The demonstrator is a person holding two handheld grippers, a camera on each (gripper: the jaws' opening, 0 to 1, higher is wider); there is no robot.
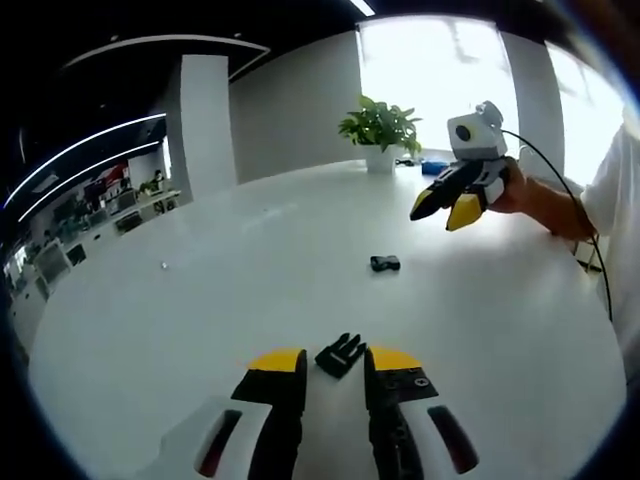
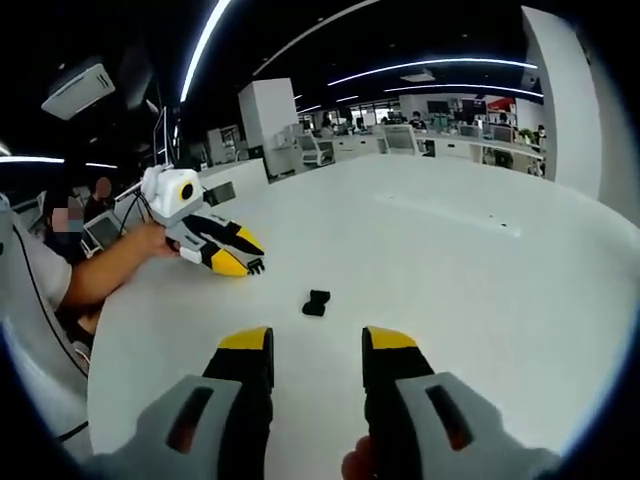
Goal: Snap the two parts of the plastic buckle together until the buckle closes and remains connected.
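On the smooth white worktop (image 1: 200, 330), a black pronged plastic buckle part (image 1: 340, 354) is flanked by the open left hand-held gripper (image 1: 335, 362); the open right hand-held gripper (image 2: 316, 350) is empty, near a black plastic buckle socket (image 2: 316, 302).

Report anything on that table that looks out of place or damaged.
Nothing stands out. The pronged buckle half lies by the left gripper, the socket half apart on the white table, not yet joined.

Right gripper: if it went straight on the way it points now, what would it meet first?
Probably the socket half of the buckle, lying on the table just ahead, roughly in line with the open right gripper. Depth is unclear, so it might pass slightly above.
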